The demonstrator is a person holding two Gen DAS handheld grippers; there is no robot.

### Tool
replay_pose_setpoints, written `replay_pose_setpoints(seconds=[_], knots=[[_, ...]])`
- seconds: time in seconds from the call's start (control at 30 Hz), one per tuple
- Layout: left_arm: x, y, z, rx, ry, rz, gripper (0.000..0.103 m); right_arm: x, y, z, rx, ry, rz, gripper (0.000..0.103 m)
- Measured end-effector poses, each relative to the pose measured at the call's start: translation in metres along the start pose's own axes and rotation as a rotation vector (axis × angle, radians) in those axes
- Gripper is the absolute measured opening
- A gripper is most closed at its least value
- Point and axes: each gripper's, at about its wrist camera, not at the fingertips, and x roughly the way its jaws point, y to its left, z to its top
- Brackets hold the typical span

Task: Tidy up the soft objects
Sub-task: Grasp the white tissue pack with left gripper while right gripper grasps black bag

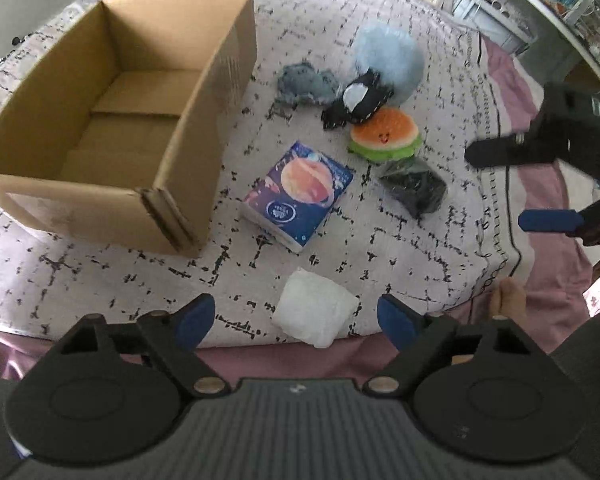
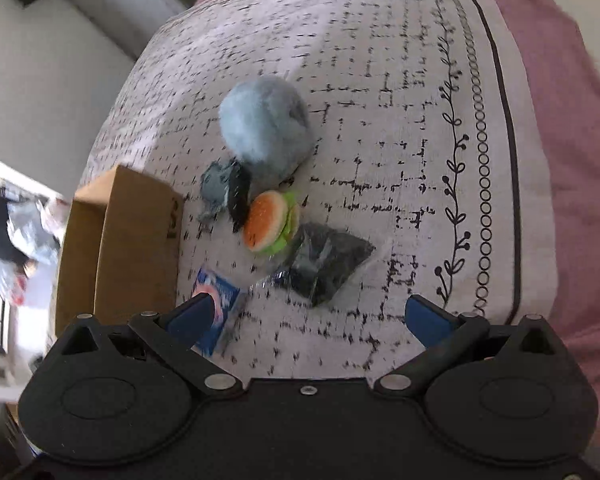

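My left gripper (image 1: pixel 296 320) is open low over the bed, with a white soft packet (image 1: pixel 314 312) lying between its blue fingers, untouched. Beyond it lie a blue tissue pack (image 1: pixel 300 192), a black bagged item (image 1: pixel 416 188), a burger plush (image 1: pixel 384 136), a black-and-white plush (image 1: pixel 356 100), a grey plush (image 1: pixel 304 84) and a fluffy blue ball (image 1: pixel 388 56). An empty cardboard box (image 1: pixel 204 140) stands at the left. My right gripper (image 2: pixel 310 318) is open and empty, just short of the black bag (image 2: pixel 328 264) and the burger plush (image 2: pixel 270 220).
The patterned white bedspread (image 2: pixel 380 80) lies over a pink sheet (image 2: pixel 560 120); its bordered edge runs along the right. Cluttered shelves (image 1: pixel 560 8) stand beyond the bed. The box (image 2: pixel 136 248) sits at the left of the right wrist view, beside the tissue pack (image 2: pixel 220 304).
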Motion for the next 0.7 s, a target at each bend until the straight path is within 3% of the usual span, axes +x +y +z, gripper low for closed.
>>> replay_pose_setpoints(seconds=[0.17, 0.37, 0.43, 0.5, 0.57, 0.6, 0.7], knots=[[0.014, -0.004, 0.006, 0.005, 0.024, 0.009, 0.084, 0.025, -0.014, 0.012, 0.072, 0.026, 0.018, 0.097], [0.03, -0.008, 0.011, 0.016, 0.07, 0.022, 0.07, 0.052, -0.018, 0.019, 0.089, 0.085, 0.038, 0.089], [0.034, -0.009, 0.012, 0.02, 0.077, 0.018, 0.059, 0.058, -0.022, 0.02, 0.1, 0.106, 0.036, 0.069], [0.036, -0.01, 0.013, 0.018, 0.083, 0.023, 0.052, 0.063, -0.024, 0.02, 0.11, 0.125, 0.057, 0.057], [0.035, -0.011, 0.014, 0.011, 0.083, 0.027, 0.051, 0.063, -0.024, 0.019, 0.101, 0.117, 0.06, 0.05], [0.032, -0.011, 0.014, 0.008, 0.075, 0.03, 0.051, 0.063, -0.022, 0.019, 0.097, 0.114, 0.061, 0.038], [0.024, -0.015, 0.016, -0.001, 0.05, 0.035, 0.051, 0.057, -0.022, 0.017, 0.105, 0.099, 0.077, 0.033]])
